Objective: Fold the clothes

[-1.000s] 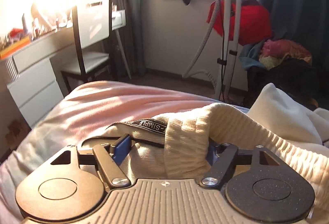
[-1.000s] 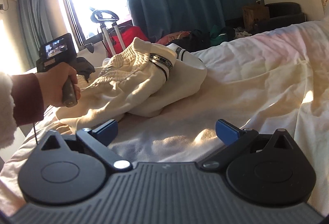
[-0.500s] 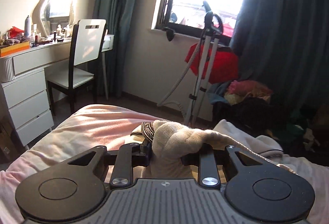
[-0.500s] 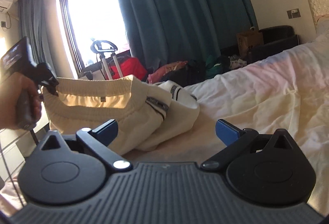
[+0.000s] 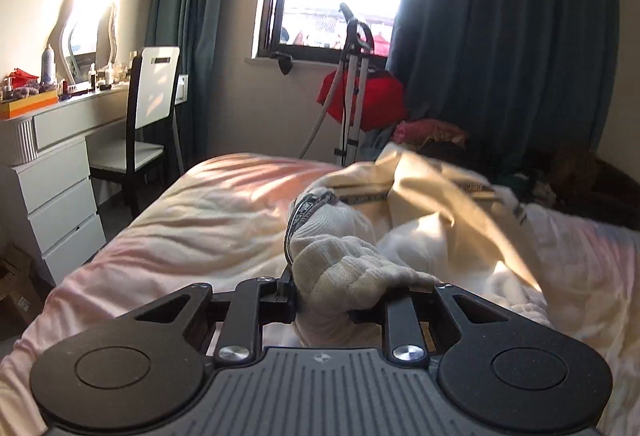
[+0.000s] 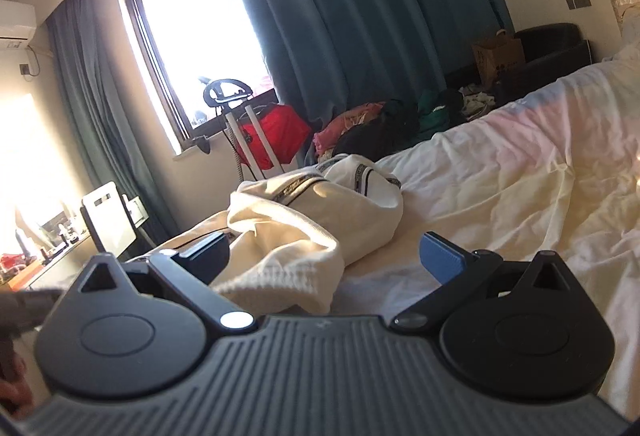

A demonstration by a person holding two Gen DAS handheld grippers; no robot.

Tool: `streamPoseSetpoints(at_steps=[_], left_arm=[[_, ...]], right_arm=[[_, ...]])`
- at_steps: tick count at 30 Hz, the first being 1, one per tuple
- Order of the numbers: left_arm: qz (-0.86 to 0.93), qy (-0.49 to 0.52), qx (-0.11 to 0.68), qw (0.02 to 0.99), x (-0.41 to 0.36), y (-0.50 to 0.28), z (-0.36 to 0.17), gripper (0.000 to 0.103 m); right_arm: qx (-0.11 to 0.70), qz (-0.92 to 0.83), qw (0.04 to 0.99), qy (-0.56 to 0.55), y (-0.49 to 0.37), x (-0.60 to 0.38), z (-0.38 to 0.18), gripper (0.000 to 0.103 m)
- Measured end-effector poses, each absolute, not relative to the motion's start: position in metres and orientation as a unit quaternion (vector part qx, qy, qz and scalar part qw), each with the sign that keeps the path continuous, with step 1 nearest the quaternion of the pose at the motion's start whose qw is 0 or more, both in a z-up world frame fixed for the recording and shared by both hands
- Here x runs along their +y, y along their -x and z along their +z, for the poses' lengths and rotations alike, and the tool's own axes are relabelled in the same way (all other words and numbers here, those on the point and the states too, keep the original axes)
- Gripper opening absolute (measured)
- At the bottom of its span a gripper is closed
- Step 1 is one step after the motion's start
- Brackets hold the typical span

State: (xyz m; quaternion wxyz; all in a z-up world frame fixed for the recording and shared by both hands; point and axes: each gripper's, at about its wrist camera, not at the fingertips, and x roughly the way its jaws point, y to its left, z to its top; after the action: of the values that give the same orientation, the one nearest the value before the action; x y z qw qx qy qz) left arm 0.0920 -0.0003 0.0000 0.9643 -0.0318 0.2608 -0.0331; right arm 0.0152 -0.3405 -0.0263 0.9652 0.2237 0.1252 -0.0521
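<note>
pinching the ribbed waistband (image 5: 348, 276) of the cream trousers (image 6: 320, 212) in the left gripper (image 5: 324, 306), fingers nearly together on a thick wad of knit. now lowered toward the bed (image 5: 224, 212) after being held up stretched half a second ago, with the rest of the trousers slumping in a rumpled heap on the sheet, striped trim showing. hovering the right gripper (image 6: 324, 256) just behind that heap, fingers spread wide and gripping nothing, much nearer the cloth than a second ago. probably closing in to take a second hold on the waistband, so still spreading out, not yet folding.
</note>
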Motion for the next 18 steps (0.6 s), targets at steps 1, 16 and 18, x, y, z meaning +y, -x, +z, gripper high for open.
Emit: streamPoseSetpoints(at_steps=[1,16,18], left_arm=[[-0.031,0.032,0.279,0.959,0.005,-0.091,-0.012,0.025],[-0.109,-0.058,0.329,0.936,0.027,-0.055,-0.050,0.065],[-0.113,-0.060,0.324,0.937,0.023,-0.057,-0.053,0.068]], right_arm=[[0.136,-0.047,0.963,-0.226,-0.016,-0.340,-0.030,0.103],[0.308,0.006,0.930,-0.200,-0.059,-0.306,-0.092,0.103],[0.323,0.005,0.925,-0.198,-0.065,-0.307,-0.100,0.103]])
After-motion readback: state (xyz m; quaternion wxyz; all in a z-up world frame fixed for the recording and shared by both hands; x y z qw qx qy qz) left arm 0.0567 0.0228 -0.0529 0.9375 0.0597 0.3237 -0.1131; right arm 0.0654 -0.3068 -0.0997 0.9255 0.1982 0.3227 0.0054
